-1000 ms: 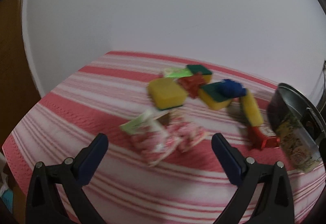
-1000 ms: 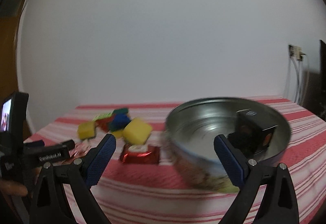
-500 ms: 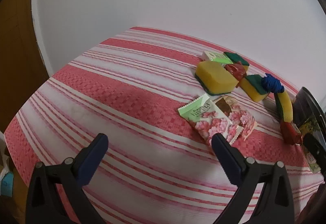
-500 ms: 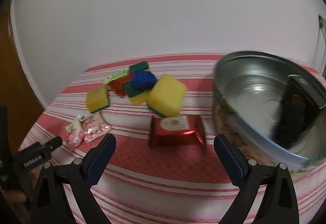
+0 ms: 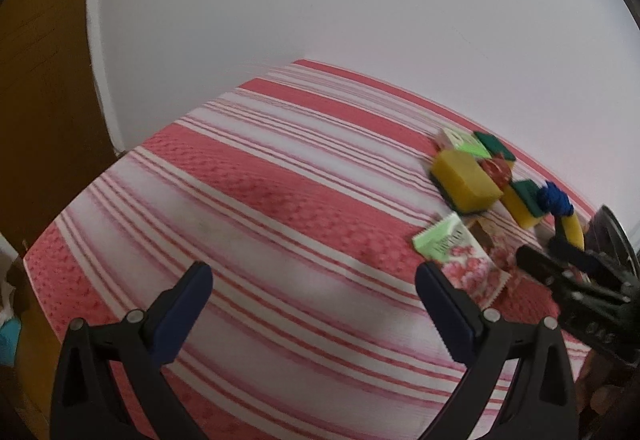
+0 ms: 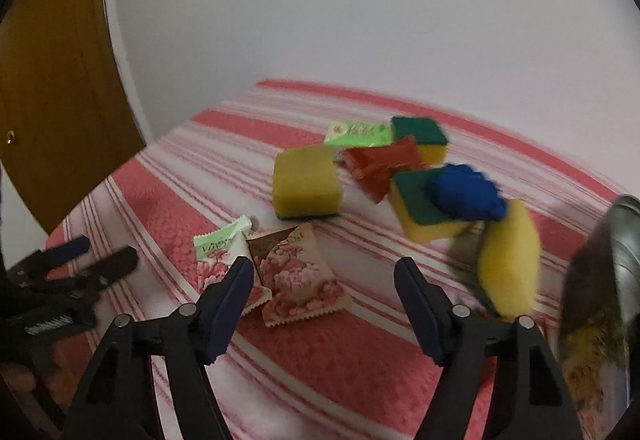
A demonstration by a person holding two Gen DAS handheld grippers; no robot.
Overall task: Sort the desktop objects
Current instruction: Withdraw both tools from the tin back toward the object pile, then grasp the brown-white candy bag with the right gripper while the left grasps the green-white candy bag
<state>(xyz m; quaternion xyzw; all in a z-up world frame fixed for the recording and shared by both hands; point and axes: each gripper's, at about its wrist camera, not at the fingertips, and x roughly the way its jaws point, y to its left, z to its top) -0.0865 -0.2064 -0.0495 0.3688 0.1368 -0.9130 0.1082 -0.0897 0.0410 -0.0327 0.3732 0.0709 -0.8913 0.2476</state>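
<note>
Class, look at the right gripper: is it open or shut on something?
Open. The right gripper has just been closing, but its pads touch nothing; the pink floral packet lies on the cloth beyond them.

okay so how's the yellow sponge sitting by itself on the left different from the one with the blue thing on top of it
The left sponge lies yellow side up, its green scouring layer underneath; the other sponge lies green side up. The left sponge carries nothing, while the other bears the blue object. The left one sits flat on the striped tablecloth; the other looks tilted. Both are yellow sponges with a green scouring layer.
</note>
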